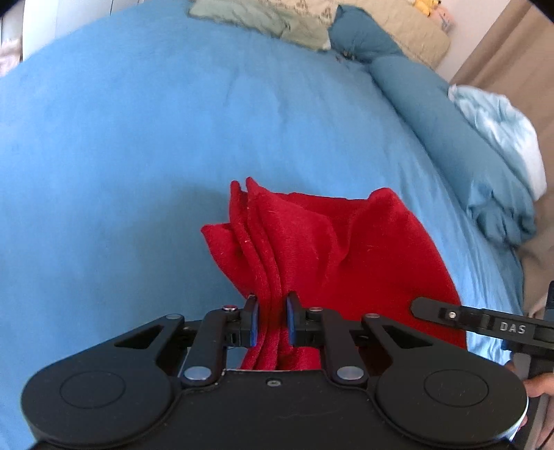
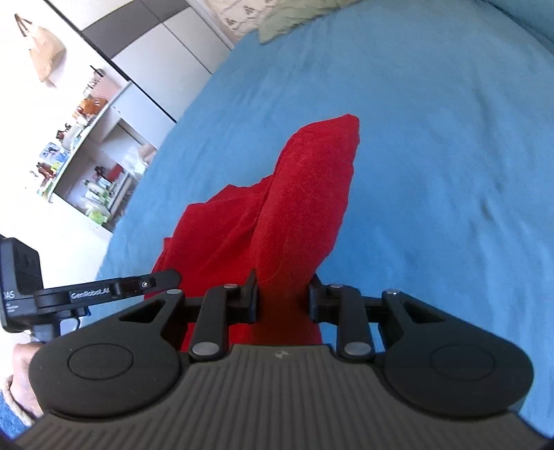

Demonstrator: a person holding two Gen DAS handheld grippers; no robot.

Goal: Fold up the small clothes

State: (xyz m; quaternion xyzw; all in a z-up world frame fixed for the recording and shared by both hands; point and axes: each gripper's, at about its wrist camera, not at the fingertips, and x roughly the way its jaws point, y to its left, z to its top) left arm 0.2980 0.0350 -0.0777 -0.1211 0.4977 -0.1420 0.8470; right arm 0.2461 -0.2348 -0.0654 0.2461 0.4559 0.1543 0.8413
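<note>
A small red garment (image 1: 311,242) hangs in folds over the blue bed. My left gripper (image 1: 271,311) is shut on a bunched edge of it, several layers pinched between the blue pads. In the right wrist view the same red garment (image 2: 294,207) runs forward from my right gripper (image 2: 284,294), which is closed around a thicker bunch of the cloth. The right gripper also shows at the right edge of the left wrist view (image 1: 484,322); the left gripper shows at the left of the right wrist view (image 2: 104,290). Both hold the garment lifted, its far end drooping toward the bed.
The blue bedspread (image 1: 138,138) fills most of both views. Pillows (image 1: 277,17) lie at the head; a rolled teal blanket (image 1: 450,138) and a pale blue cloth (image 1: 502,124) lie along the right side. Shelves with clutter (image 2: 86,155) stand beyond the bed's left edge.
</note>
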